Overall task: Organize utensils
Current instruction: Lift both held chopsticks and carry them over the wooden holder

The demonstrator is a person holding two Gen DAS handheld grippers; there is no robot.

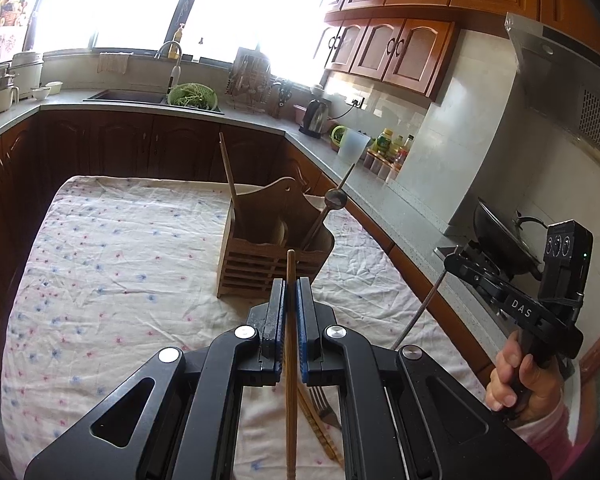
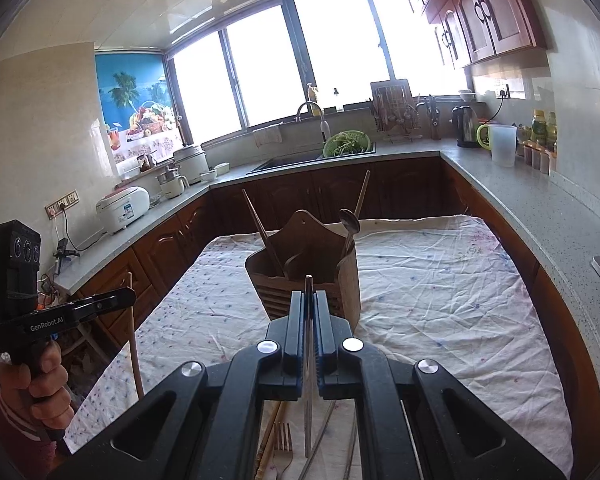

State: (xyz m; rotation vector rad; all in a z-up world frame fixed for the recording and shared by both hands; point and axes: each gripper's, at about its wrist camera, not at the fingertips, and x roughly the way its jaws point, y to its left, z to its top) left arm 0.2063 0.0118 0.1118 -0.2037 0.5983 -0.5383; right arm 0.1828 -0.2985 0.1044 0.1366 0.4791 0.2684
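Note:
My left gripper is shut on a wooden chopstick that runs lengthwise between the pads, above the cloth-covered table. Just beyond stands the wooden utensil holder, with a chopstick and a spoon standing in it. My right gripper is shut on a thin metal utensil, held in front of the same holder. Each gripper shows in the other's view: the right gripper with its metal rod, the left gripper with its chopstick.
A fork and more chopsticks lie on the cloth under the grippers. Kitchen counters ring the table on three sides. A wok sits on the stove at the right, and a kettle and rice cooker stand on the counters.

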